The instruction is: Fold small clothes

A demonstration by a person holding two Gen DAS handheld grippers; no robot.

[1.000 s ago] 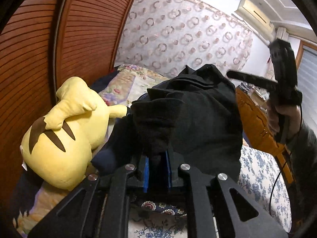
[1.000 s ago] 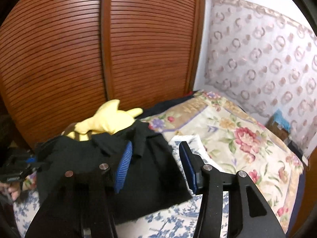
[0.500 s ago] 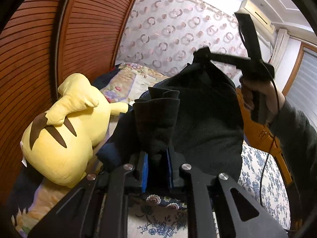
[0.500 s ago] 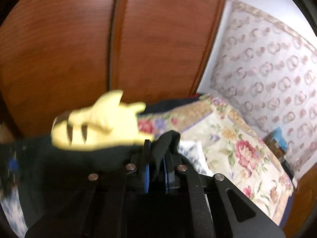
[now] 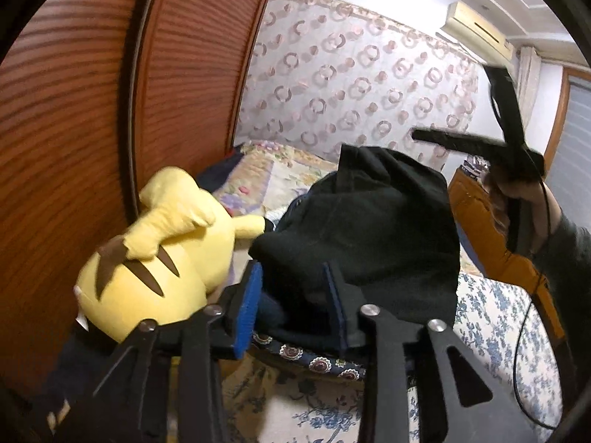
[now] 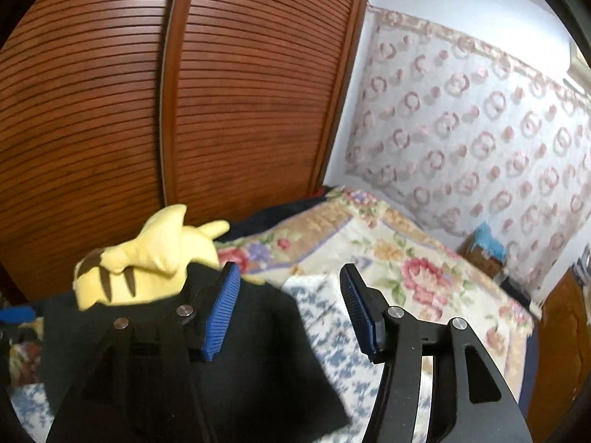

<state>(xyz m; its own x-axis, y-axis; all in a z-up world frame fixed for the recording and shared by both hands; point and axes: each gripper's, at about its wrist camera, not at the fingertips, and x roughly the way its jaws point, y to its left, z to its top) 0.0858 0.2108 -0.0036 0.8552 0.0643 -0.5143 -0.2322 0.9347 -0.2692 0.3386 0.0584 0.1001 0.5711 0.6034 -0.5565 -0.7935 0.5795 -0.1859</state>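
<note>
Black garment point(image 5: 369, 236) bunched in soft folds on bed, left gripper point(image 5: 291, 306) and right gripper point(image 6: 288, 313) both spread, empty

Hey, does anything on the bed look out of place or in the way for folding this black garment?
Yes: a yellow plush toy lies on the bed right beside the black garment, crowding the folding space.

The bed point(image 6: 424, 254) is covered by a floral quilt point(image 6: 402, 280) — on it a black garment point(image 6: 266, 336) and a yellow plush point(image 5: 162, 258) are laid.
</note>
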